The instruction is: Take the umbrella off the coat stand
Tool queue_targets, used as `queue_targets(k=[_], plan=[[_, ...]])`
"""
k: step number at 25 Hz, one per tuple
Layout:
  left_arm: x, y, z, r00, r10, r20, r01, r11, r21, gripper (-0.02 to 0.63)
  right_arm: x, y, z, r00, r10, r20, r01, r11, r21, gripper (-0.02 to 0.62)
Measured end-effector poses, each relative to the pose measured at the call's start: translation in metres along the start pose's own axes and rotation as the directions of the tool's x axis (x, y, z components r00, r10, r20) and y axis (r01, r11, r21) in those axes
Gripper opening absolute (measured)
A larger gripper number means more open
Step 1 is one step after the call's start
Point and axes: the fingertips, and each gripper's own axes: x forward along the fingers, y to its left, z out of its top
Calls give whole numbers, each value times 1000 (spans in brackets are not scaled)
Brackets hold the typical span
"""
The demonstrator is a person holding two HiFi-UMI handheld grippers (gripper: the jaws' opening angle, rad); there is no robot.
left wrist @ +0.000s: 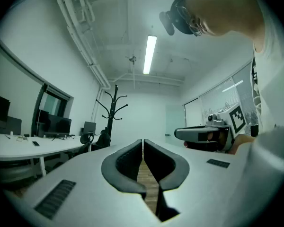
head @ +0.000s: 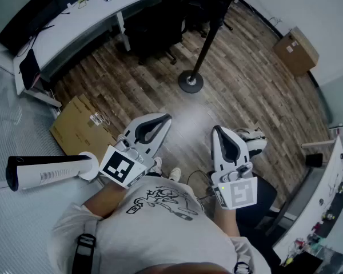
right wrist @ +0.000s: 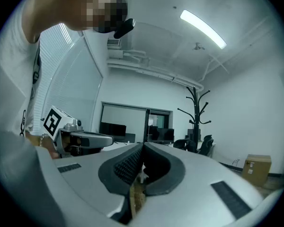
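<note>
**Not begun: both grippers empty, coat stand well apart**

Judging by how things lie, nothing of the task is done yet. In the head view the left gripper (head: 167,119) and right gripper (head: 216,130) are held close to the person's body, side by side over the wooden floor (head: 246,90). Each one's own view shows its jaws pressed together with only a thin slit between them and nothing held.

The coat stand (head: 204,47) stands far ahead, a little right of centre. Its round base (head: 190,82) rests on the floor near the dark office chairs (head: 154,27) and the long white desk (head: 97,16). From the left gripper view the stand (left wrist: 114,112) is a small branched shape at the far wall, and its upper hooks look bare.

I cannot single out the umbrella in any view. The dark mass around the stand's top in the head view may include it, but that is too murky to tell.

What is left is the whole job: close the gap to the stand, find the umbrella, part a pair of jaws, grip it and lift it clear of its hook.
</note>
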Motion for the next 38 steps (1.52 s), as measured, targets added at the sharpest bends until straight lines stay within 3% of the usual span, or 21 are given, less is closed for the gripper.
queue_targets(k=[15, 21, 29, 38], plan=[[-32, 74, -7, 1000, 3, -11, -3, 1000, -28, 29, 63, 39, -5, 999, -33, 1, 32, 998, 44, 8], [-20, 85, -13, 1000, -2, -19, 1, 1000, -31, 29, 78, 30, -11, 1000, -31, -2, 31, 998, 51, 8], [25, 101, -11, 1000, 1, -12, -1, 1000, -16, 29, 105, -11, -16, 1000, -23, 16, 22, 998, 60, 8], [113, 113, -3, 1000, -13, -18, 13, 1000, 7, 29, 132, -97, -17, 999, -40, 32, 38, 997, 72, 8]])
